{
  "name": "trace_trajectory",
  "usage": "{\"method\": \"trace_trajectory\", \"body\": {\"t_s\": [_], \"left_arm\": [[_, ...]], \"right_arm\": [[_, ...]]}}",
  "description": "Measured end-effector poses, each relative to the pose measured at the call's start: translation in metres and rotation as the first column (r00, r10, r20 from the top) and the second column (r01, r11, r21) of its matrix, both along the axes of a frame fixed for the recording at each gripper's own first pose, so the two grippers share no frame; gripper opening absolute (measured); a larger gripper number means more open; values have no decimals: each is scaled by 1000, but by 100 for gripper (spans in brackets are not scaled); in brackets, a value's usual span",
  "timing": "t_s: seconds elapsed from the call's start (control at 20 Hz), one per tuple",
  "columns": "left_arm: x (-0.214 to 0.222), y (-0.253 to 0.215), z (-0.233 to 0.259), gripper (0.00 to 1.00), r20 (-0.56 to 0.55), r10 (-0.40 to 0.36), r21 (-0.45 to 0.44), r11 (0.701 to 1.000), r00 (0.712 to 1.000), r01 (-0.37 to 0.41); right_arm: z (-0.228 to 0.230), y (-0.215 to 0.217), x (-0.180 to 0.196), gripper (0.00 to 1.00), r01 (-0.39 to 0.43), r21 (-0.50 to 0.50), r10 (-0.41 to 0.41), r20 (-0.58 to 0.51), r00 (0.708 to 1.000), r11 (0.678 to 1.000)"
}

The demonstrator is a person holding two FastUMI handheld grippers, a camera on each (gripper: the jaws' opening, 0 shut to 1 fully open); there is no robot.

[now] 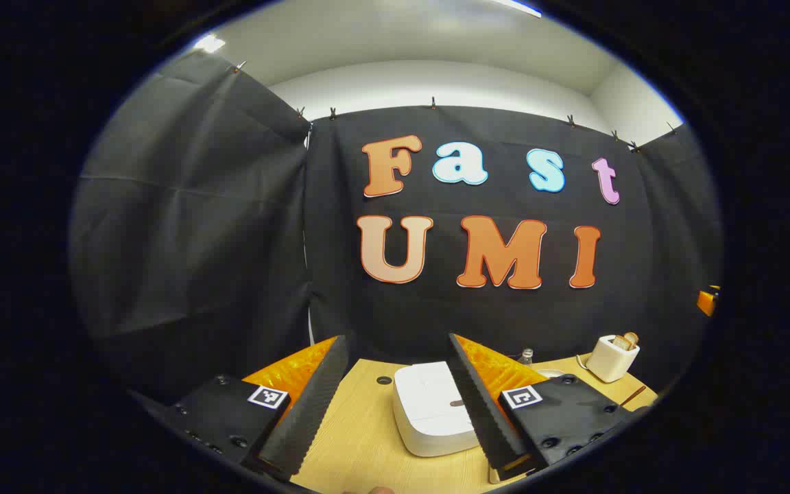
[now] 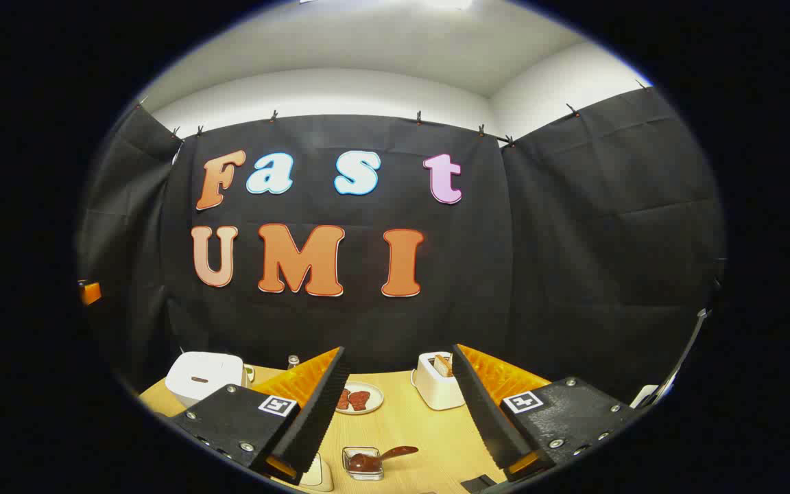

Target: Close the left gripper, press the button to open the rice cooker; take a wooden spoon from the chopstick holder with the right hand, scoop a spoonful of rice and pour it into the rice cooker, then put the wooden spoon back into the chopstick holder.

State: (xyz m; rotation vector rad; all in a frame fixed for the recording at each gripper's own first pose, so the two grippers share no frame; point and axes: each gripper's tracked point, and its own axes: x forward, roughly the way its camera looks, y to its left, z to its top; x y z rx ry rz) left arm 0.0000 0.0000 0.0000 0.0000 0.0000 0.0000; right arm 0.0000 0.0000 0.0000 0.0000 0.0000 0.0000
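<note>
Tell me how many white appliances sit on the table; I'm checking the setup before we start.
2. The rice cooker sits at the table's left, lid shut. The toaster stands farther right, bread in its slots. Others may be hidden behind the grippers.

Bright ceiling light — sharp, edges bowed

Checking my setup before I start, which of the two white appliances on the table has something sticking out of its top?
The toaster: slices poke from its slots. The rice cooker has a flat, closed lid.

The left gripper [image 1: 395,405] and right gripper [image 2: 395,408] both hover with jaws spread wide (nothing between them).
</note>
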Motion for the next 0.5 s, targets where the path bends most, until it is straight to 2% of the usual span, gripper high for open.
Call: {"method": "trace_trajectory", "body": {"t_s": [0.25,0.5], "left_arm": [[-2,-2,6,98,15,6,21,1000,1000,-7],[-6,-1,6,98,10,-1,6,1000,1000,1]], "right_arm": [[-2,-6,-4,94,14,-12,-14,-6,1000,1000],[-1,-5,-6,94,14,-8,-14,-8,1000,1000]]}}
